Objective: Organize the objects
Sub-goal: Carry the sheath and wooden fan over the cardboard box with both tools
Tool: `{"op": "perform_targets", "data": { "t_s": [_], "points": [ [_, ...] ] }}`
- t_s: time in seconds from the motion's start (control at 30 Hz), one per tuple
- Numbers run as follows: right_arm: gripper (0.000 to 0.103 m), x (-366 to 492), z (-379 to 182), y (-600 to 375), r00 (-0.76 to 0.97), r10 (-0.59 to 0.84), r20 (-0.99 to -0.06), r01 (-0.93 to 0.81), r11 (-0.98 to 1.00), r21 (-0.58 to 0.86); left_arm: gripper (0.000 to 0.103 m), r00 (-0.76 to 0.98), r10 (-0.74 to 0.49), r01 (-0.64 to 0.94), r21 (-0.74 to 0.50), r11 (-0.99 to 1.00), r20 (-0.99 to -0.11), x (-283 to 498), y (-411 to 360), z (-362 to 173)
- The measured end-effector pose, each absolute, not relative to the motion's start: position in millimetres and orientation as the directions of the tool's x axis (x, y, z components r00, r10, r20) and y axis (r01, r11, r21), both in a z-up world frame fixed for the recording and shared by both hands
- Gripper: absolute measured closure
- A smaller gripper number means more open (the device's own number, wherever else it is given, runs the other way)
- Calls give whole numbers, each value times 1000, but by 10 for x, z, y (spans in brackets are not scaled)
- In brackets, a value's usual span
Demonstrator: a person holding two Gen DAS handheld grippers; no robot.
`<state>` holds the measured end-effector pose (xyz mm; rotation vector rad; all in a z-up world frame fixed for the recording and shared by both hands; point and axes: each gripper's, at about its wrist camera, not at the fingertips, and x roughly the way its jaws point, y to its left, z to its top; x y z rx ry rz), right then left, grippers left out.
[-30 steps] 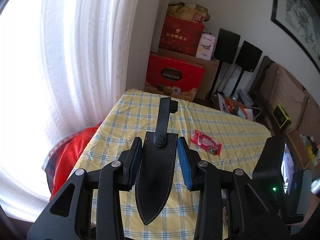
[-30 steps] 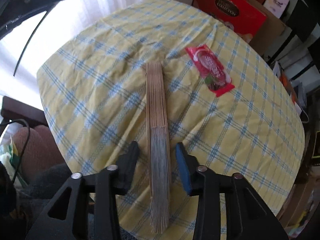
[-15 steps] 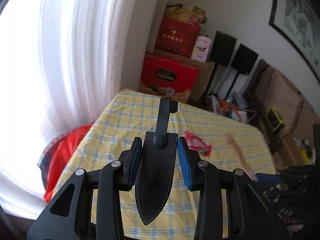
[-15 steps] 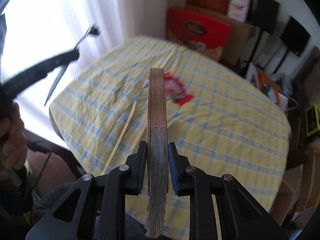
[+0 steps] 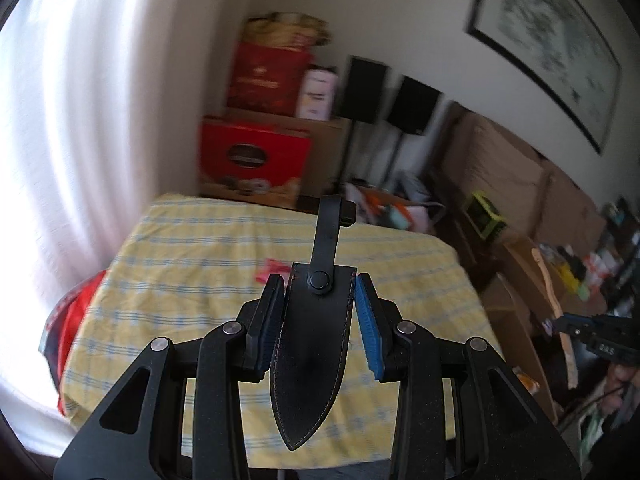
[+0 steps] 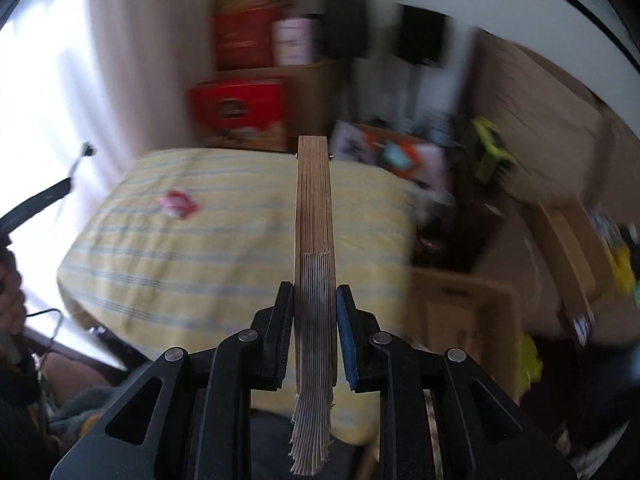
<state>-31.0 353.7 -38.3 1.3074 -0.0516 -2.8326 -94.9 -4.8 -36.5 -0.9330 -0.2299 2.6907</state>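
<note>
Both grippers are loaded. My left gripper (image 5: pixel 320 320) clamps a black sheath (image 5: pixel 312 344); my right gripper (image 6: pixel 313 328) squeezes a folded fan (image 6: pixel 314 240) above the checked table (image 6: pixel 224 256).

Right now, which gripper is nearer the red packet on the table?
Left, as far as the views show. The left gripper is over the table by the red packet; the right gripper is off past the table edge.

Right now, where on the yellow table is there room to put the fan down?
Nearly the whole checked tablecloth is bare. Only the small red packet lies on it, toward the curtain side. The floor past the table's far edge, with its boxes and bags, is crowded.
</note>
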Motion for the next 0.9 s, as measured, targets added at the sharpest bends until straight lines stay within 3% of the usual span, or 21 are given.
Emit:
{"op": "perform_targets", "data": {
  "t_s": [0.2, 0.5, 0.63, 0.9],
  "points": [
    [82, 288, -726, 4446, -640, 59, -766, -195, -977, 88, 69, -701, 386, -342, -193, -920, -600, -816, 685, -301],
    [82, 569, -1339, 5014, -628, 39, -777, -274, -946, 174, 69, -595, 509, -549, -148, -823, -622, -541, 1919, -118],
    [82, 614, -1568, 5183, -587, 77, -806, -322, -936, 145, 69, -441, 612, -645, -241, -725, -657, -510, 2552, -188],
    [82, 804, -2008, 5548, -507, 114, -854, -401, -909, 117, 69, -309, 557, -720, -193, -667, -771, -367, 3862, -796]
  ]
}}
